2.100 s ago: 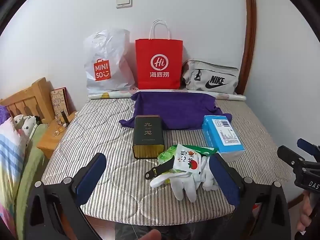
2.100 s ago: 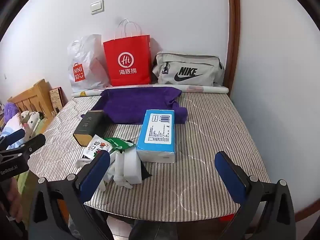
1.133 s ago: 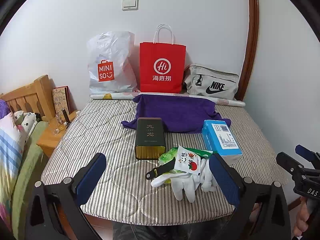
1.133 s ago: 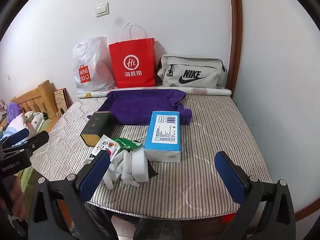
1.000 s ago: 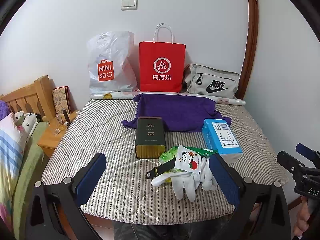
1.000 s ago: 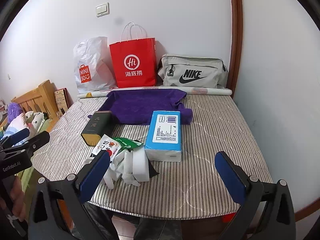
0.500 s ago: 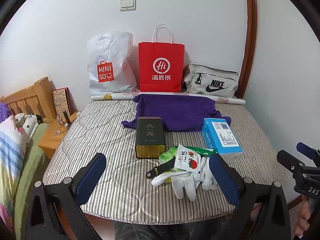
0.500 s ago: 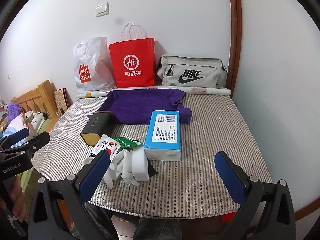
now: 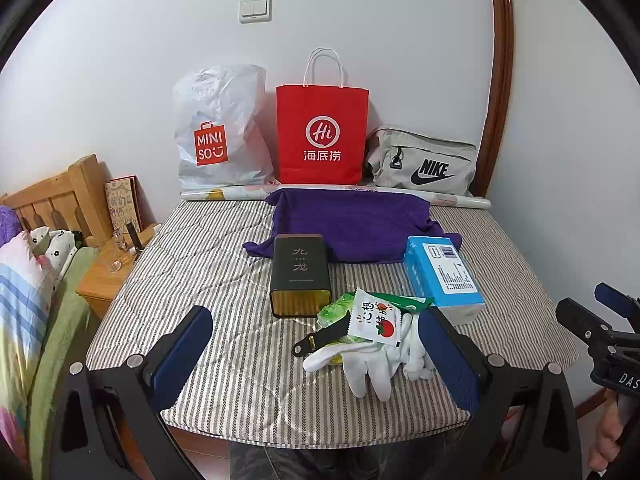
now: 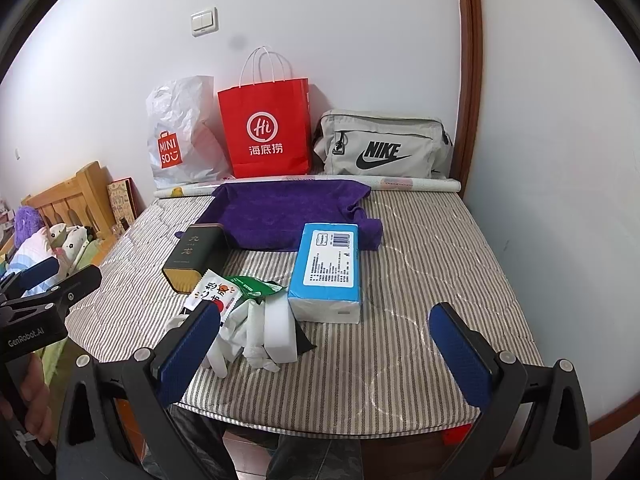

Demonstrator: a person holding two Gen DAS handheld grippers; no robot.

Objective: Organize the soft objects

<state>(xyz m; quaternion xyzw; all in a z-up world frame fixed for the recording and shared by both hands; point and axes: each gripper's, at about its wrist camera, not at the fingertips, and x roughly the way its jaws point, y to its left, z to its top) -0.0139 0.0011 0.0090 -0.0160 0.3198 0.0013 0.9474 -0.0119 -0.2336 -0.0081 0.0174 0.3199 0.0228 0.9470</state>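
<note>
on the striped mattress lie one purple towel, one dark tin, one blue tissue pack, one pair of white gloves, one white sponge and two snack packets. both the left gripper and right gripper hover wide open, empty, near the mattress's front edge. nothing has shifted since the earlier frames.

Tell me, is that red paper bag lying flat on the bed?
No, the red paper bag stands upright against the wall, between the white plastic bag and the grey Nike bag.
</note>
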